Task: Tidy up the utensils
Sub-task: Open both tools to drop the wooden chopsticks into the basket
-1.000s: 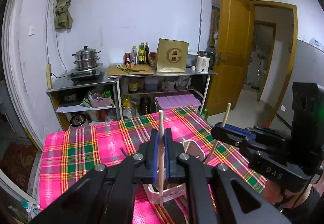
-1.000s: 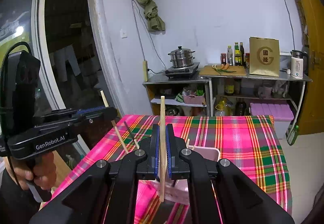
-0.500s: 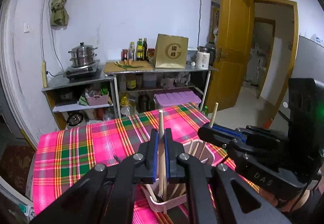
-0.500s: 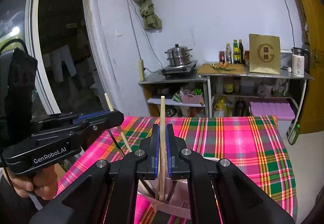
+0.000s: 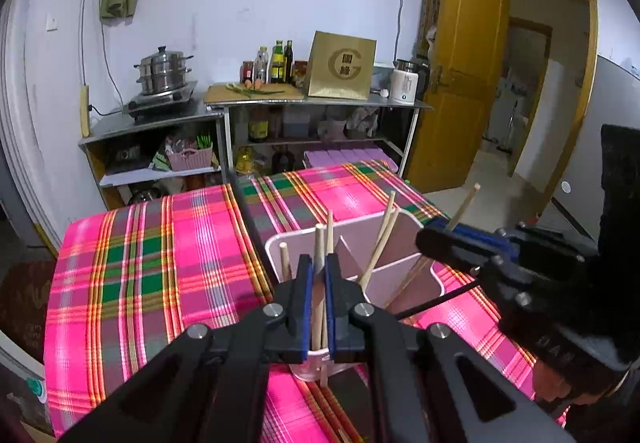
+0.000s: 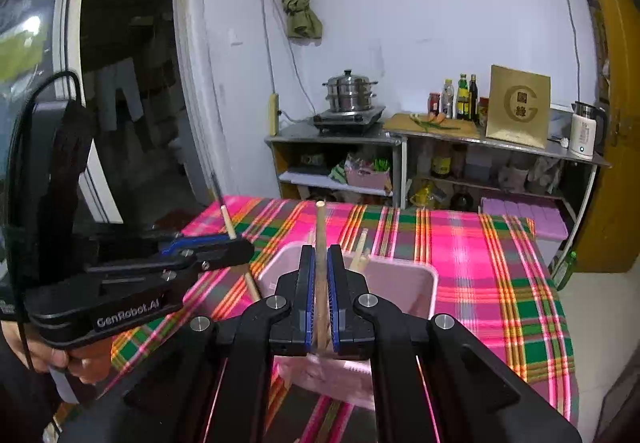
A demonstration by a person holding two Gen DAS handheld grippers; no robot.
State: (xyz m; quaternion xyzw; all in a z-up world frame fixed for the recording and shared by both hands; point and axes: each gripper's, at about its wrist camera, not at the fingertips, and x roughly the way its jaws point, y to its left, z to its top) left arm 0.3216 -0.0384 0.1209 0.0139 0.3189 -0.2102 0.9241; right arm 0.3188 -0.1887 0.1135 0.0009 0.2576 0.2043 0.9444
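A pink divided utensil holder (image 5: pixel 404 219) stands on the plaid tablecloth and holds several wooden chopsticks (image 5: pixel 381 235). My left gripper (image 5: pixel 316 263) is shut on a wooden chopstick (image 5: pixel 319 243), its lower end down inside the holder's near compartment. My right gripper (image 6: pixel 318 255) is shut on another wooden chopstick (image 6: pixel 320 227), held upright over the holder (image 6: pixel 416 275). In the left wrist view the right gripper (image 5: pixel 448 239) sits at the holder's right side. In the right wrist view the left gripper (image 6: pixel 236 243) sits at its left side.
The pink and green plaid cloth (image 5: pixel 152 267) covers the table. Behind it stand metal shelves with a steamer pot (image 5: pixel 162 69), bottles (image 5: pixel 276 63), a gold box (image 5: pixel 342 65) and a white kettle (image 5: pixel 404 85). A wooden door (image 5: pixel 460 63) is open at the right.
Both grippers have come down and closer to the holder. Each chopstick has sunk lower, and their lower ends now reach into the holder.
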